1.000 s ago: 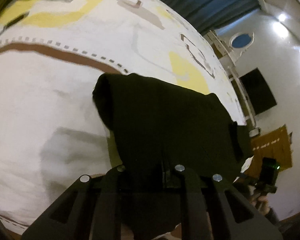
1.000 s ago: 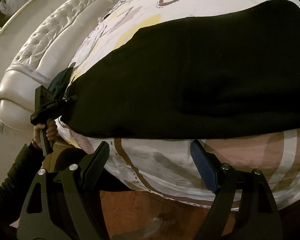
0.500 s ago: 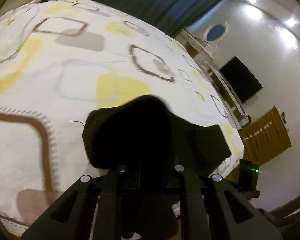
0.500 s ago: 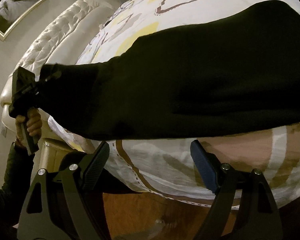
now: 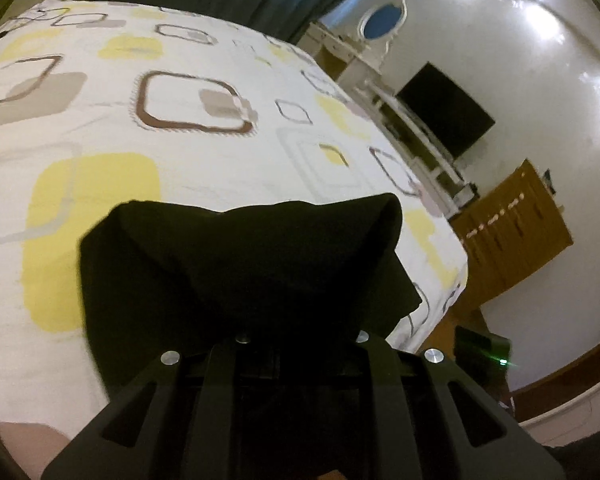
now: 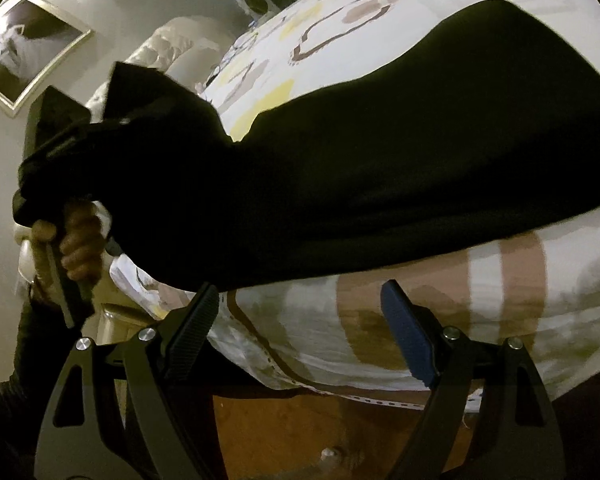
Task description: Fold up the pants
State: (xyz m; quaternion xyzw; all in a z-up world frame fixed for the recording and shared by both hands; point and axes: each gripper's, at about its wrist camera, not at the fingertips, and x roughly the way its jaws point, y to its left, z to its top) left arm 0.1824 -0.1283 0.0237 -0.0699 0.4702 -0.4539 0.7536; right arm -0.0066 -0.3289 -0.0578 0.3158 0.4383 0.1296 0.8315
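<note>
The black pants (image 6: 400,152) lie along the near edge of the bed. My left gripper (image 5: 300,344) is shut on one end of the pants (image 5: 236,272) and holds that end lifted above the bedspread; its fingertips are hidden in the cloth. In the right wrist view the left gripper (image 6: 60,148) shows at the left, held up by a hand, with the cloth draped from it. My right gripper (image 6: 300,320) is open and empty, just off the bed's near edge below the pants.
The bed (image 5: 180,92) has a white cover with yellow and brown squares. A padded headboard (image 6: 168,40) and framed picture (image 6: 24,56) are at the left. A TV (image 5: 444,108), white shelf and wooden door (image 5: 512,232) stand beyond the bed's far side.
My left gripper has lifted its end of the pants up and over toward the other end. The right gripper has stayed open in place.
</note>
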